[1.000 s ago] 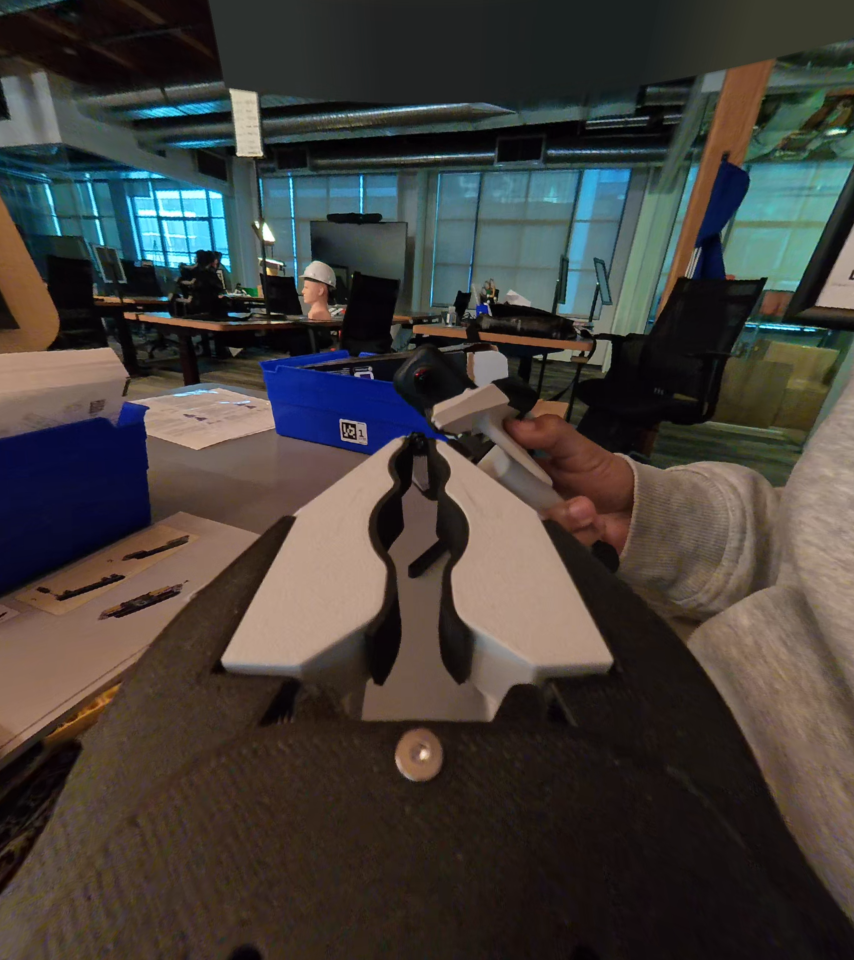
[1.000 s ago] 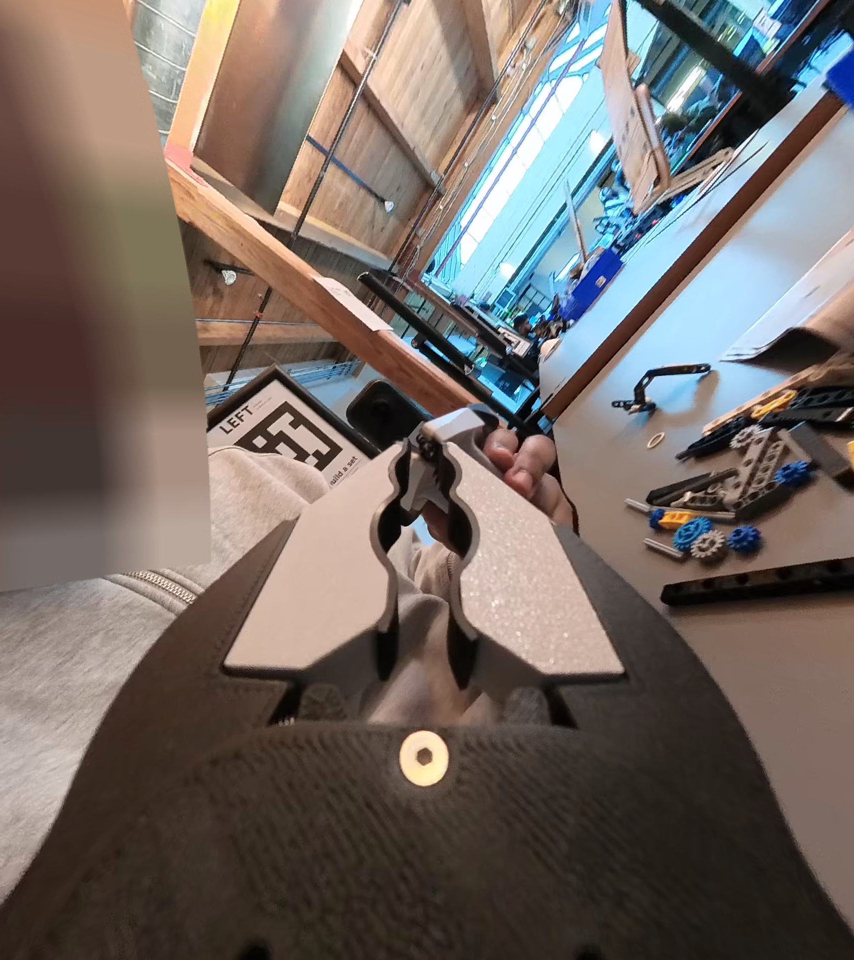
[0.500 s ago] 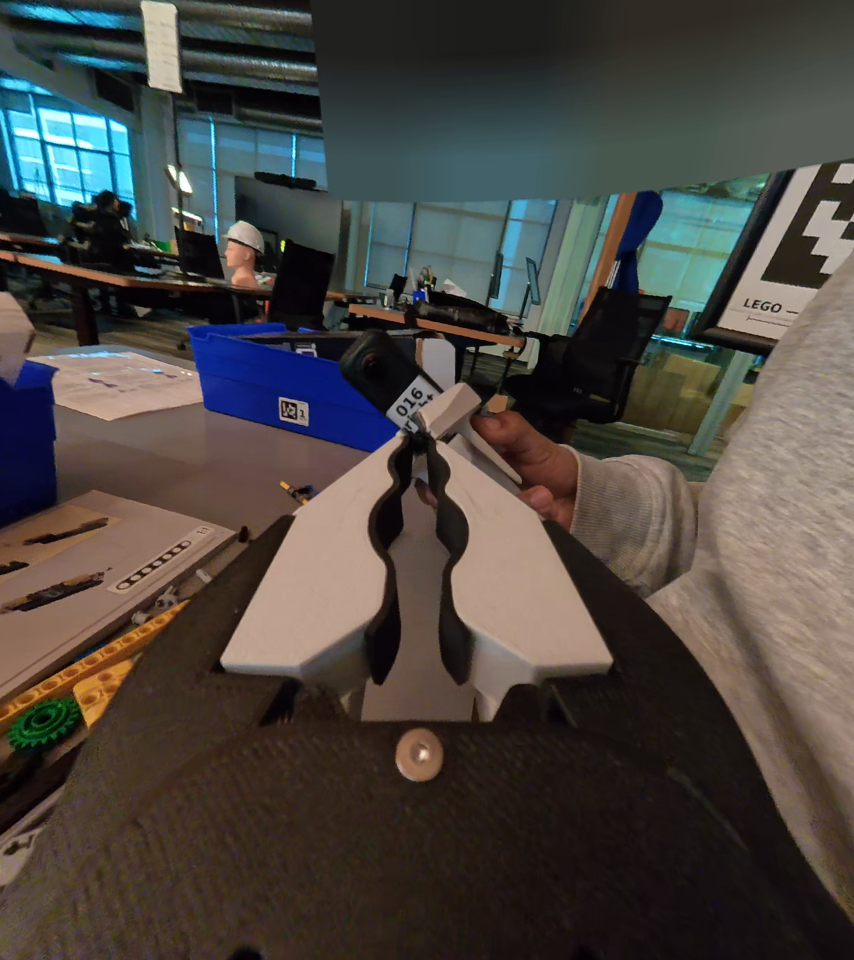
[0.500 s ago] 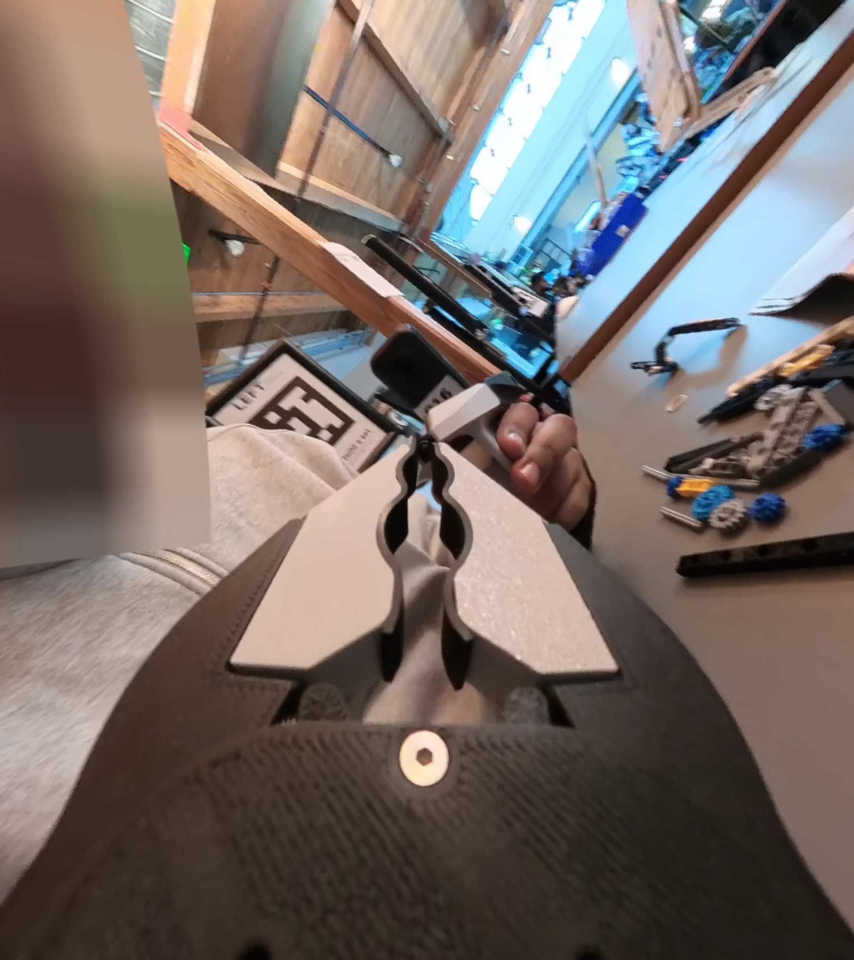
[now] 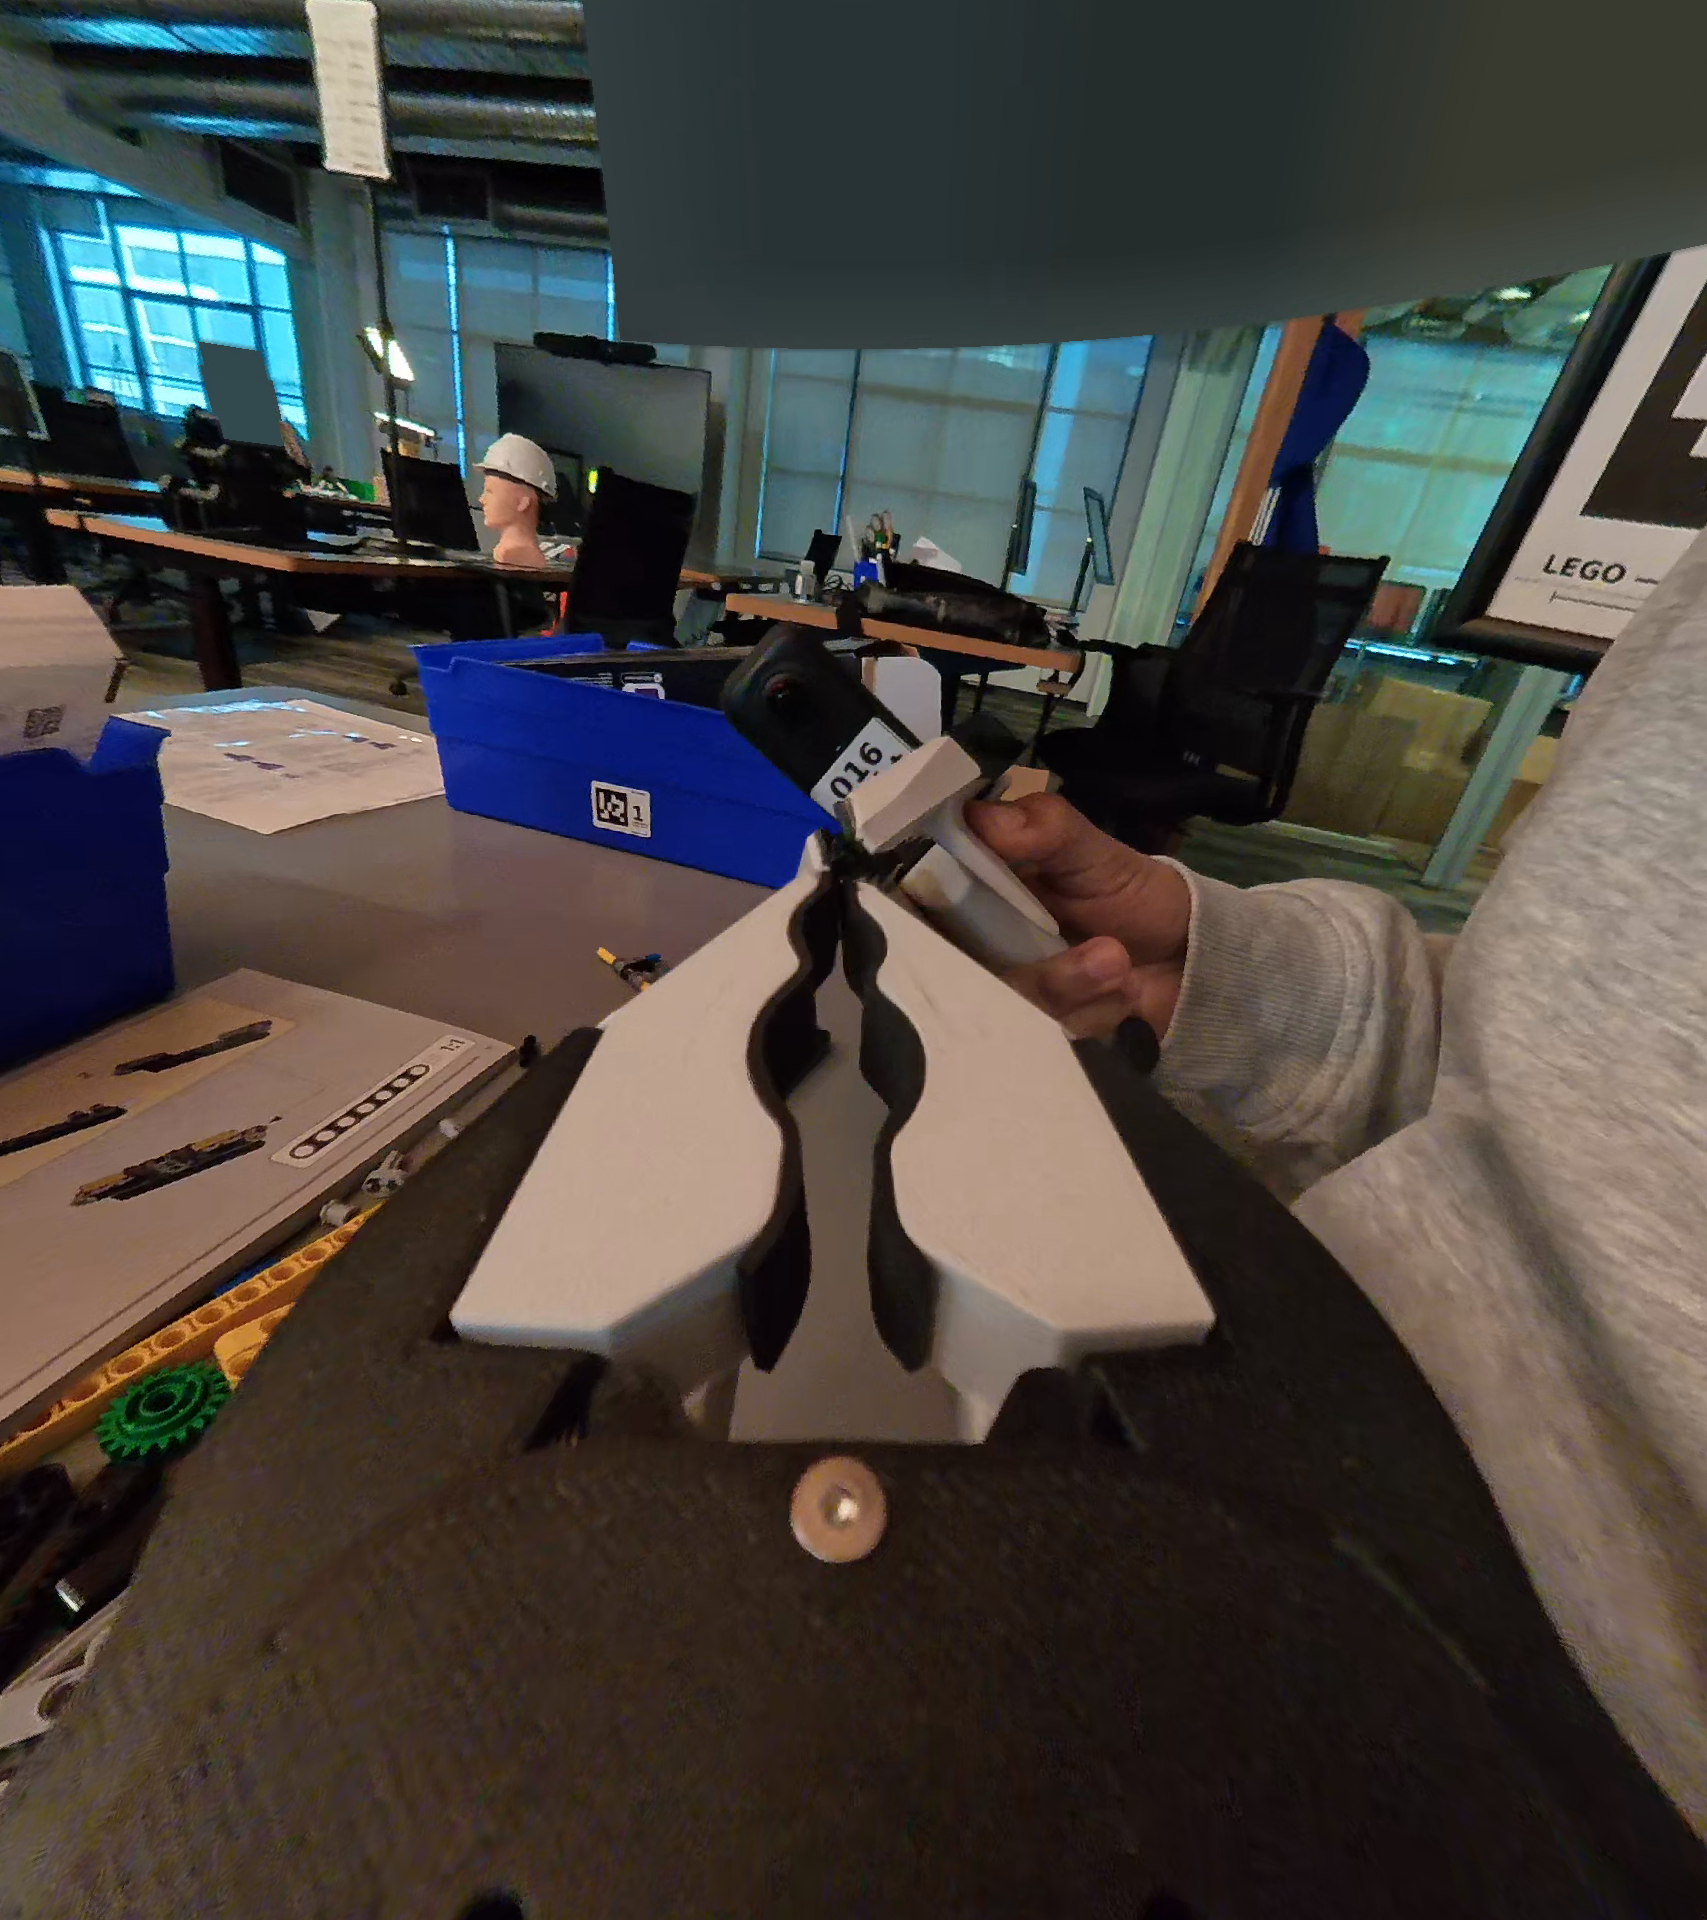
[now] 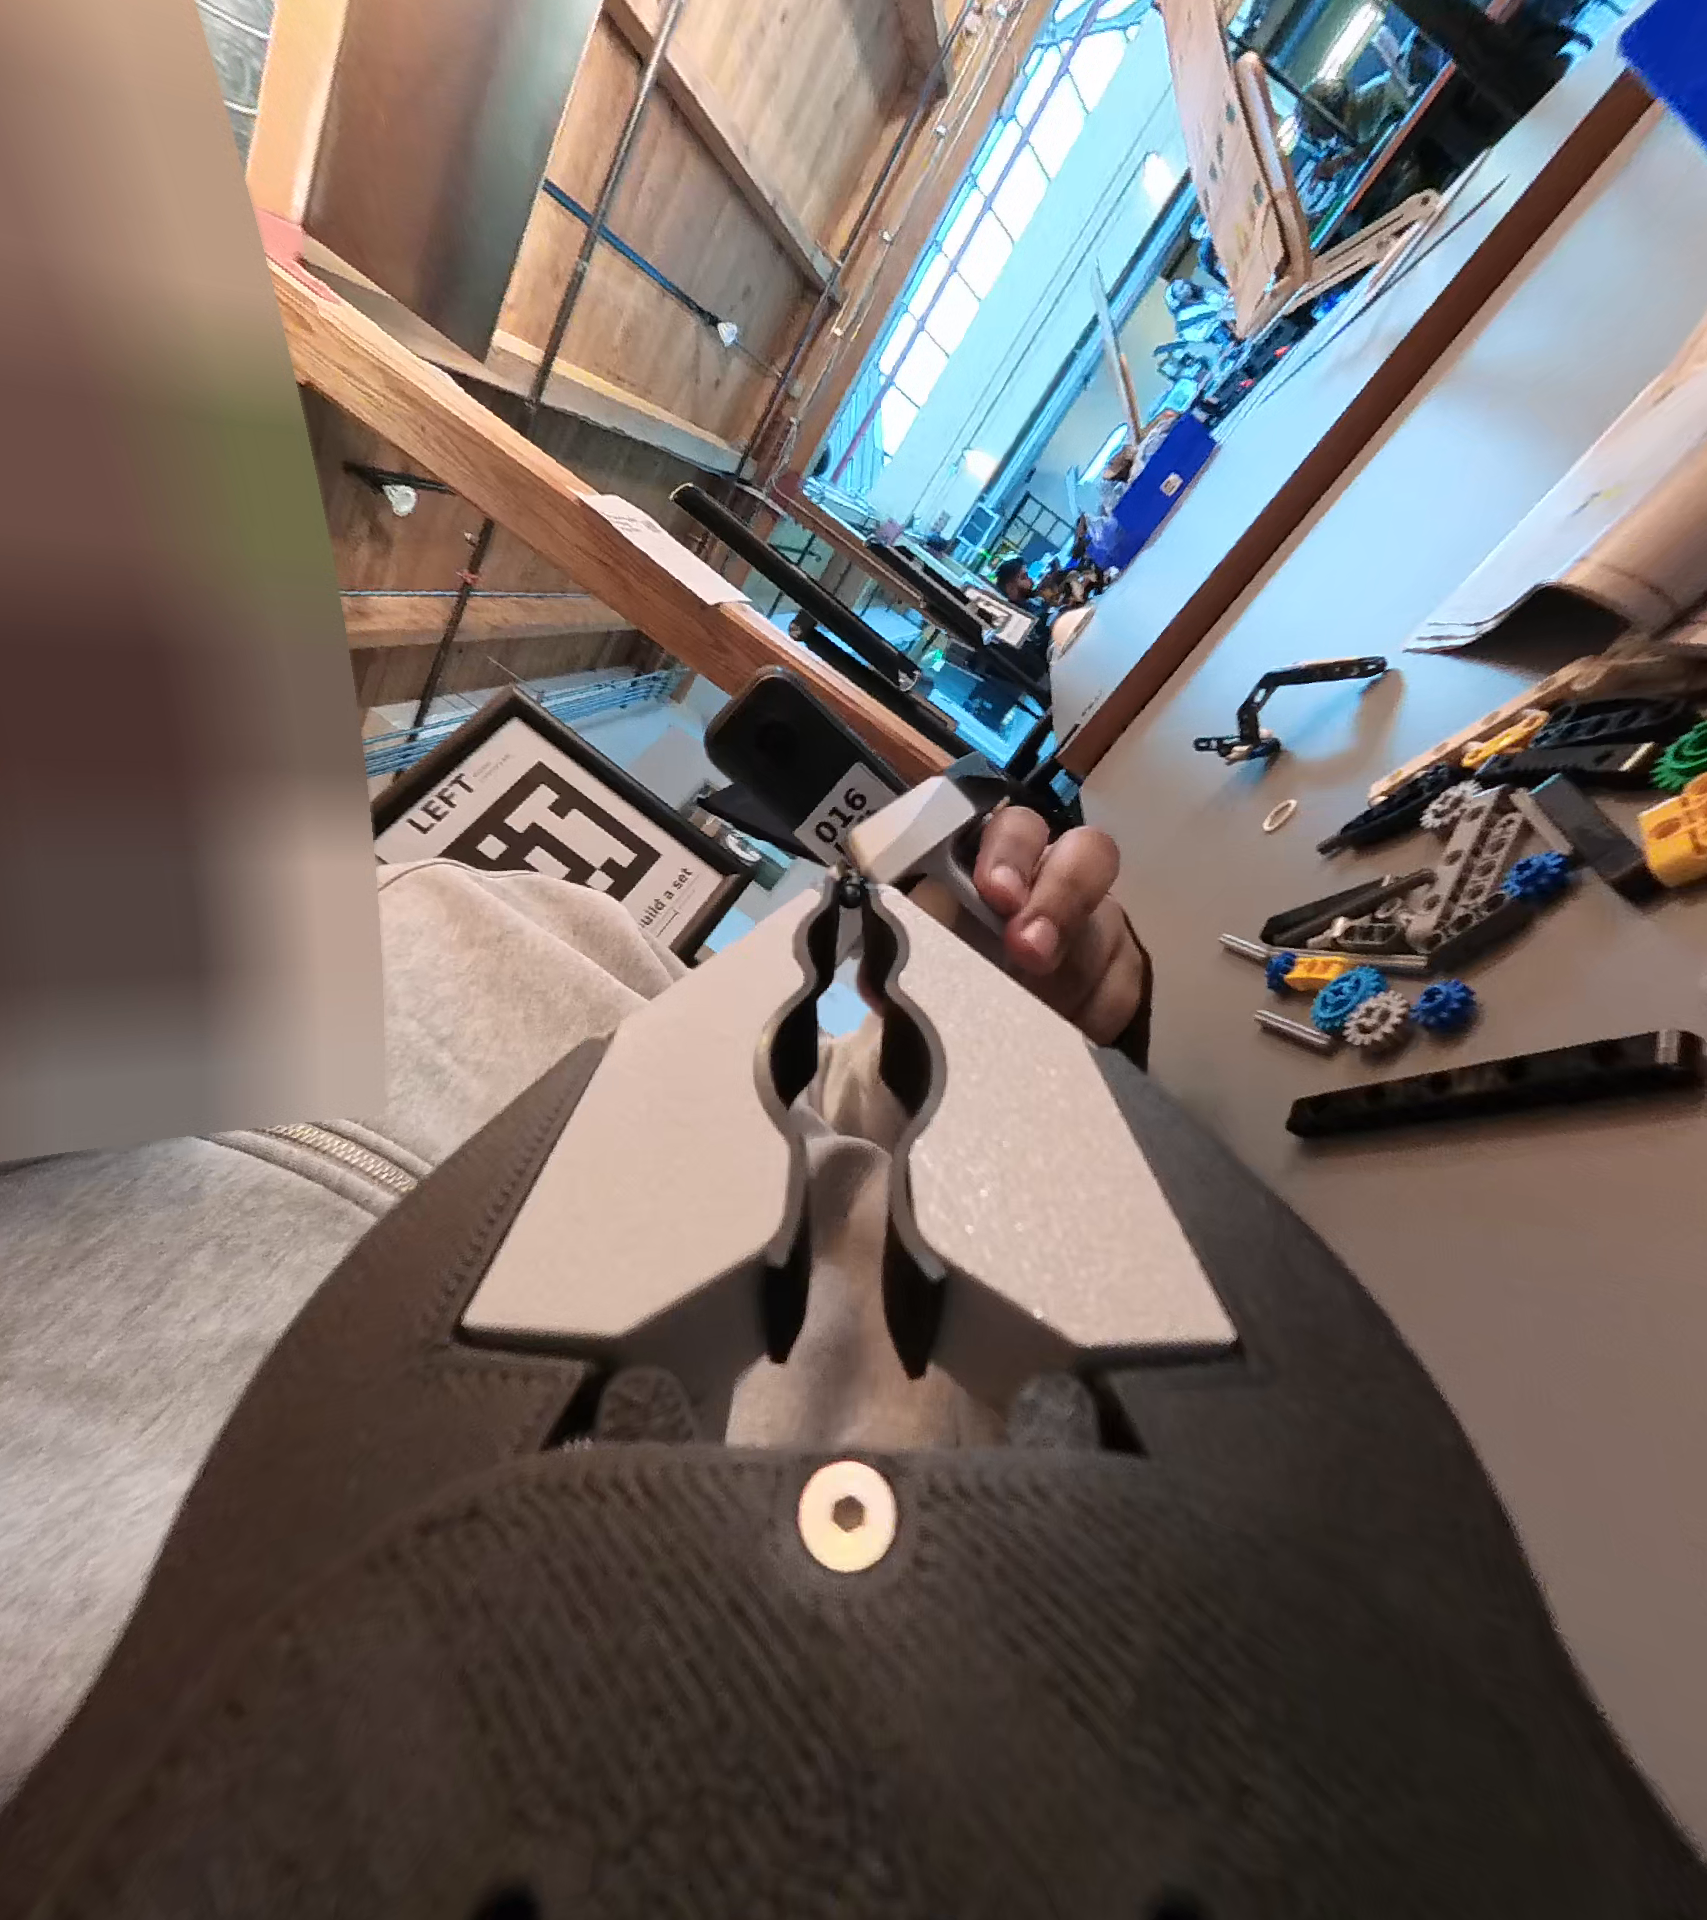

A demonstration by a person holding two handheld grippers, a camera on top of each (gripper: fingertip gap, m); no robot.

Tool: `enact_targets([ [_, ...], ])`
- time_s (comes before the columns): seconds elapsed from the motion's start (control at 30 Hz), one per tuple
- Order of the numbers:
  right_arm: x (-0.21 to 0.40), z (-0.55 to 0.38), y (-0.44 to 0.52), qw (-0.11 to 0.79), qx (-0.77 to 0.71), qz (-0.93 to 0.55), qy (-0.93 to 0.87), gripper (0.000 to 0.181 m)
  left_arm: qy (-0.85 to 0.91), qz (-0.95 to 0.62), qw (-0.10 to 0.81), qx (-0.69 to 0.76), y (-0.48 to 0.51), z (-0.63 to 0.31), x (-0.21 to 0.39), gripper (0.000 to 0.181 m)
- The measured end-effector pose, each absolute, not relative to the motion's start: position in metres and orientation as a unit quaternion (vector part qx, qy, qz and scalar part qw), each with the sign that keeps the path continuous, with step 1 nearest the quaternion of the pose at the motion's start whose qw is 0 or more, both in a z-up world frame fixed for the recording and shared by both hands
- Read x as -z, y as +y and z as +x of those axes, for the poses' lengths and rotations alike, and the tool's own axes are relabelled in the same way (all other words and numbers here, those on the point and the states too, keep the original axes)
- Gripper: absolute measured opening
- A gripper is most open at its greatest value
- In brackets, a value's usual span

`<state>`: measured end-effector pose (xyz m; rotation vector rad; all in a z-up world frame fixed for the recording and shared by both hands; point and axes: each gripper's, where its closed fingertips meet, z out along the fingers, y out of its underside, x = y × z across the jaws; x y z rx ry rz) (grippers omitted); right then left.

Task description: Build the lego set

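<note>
we hold both claws up off the table (image 5: pixel 433 914), tip to tip. the left claw (image 5: pixel 836 862) has its fingers pressed together at the tips, pinching a tiny black piece (image 5: pixel 844 854). the right claw (image 6: pixel 847 896) is likewise closed at the tips on that same small piece (image 6: pixel 847 889); what kind of piece it is we cannot tell. the right hand (image 5: pixel 1088 925) and left hand (image 6: pixel 1057 914) wrap the handles. loose lego parts (image 6: pixel 1431 914) lie on the table, well apart from the claws, beside a booklet (image 5: pixel 153 1122).
</note>
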<state>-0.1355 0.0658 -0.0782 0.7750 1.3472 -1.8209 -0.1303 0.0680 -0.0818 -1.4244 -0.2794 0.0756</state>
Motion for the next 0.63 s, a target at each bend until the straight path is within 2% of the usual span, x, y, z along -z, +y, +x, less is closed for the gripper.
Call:
enact_targets([
  [0.27,0.079,-0.133,0.067,0.347,0.702,0.296,0.547,0.002,-0.128,-0.648,0.751,-0.021,0.066,-0.129,0.081,0.000],
  [0.37,0.066,-0.148,0.099,0.279,0.728,0.320,0.538,0.001,-0.138,-0.656,0.741,-0.031,0.068,-0.133,0.086,0.002],
  [0.43,0.064,-0.156,0.135,0.202,0.734,0.353,0.544,0.001,-0.155,-0.677,0.718,-0.039,0.075,-0.137,0.096,0.007],
  [0.53,0.090,-0.154,0.177,0.093,0.682,0.414,0.596,0.002,-0.223,-0.707,0.671,0.002,0.101,-0.146,0.119,0.015],
  [0.63,0.121,-0.145,0.197,0.044,0.625,0.455,0.632,0.002,-0.271,-0.752,0.594,0.092,0.139,-0.141,0.149,0.023],
])
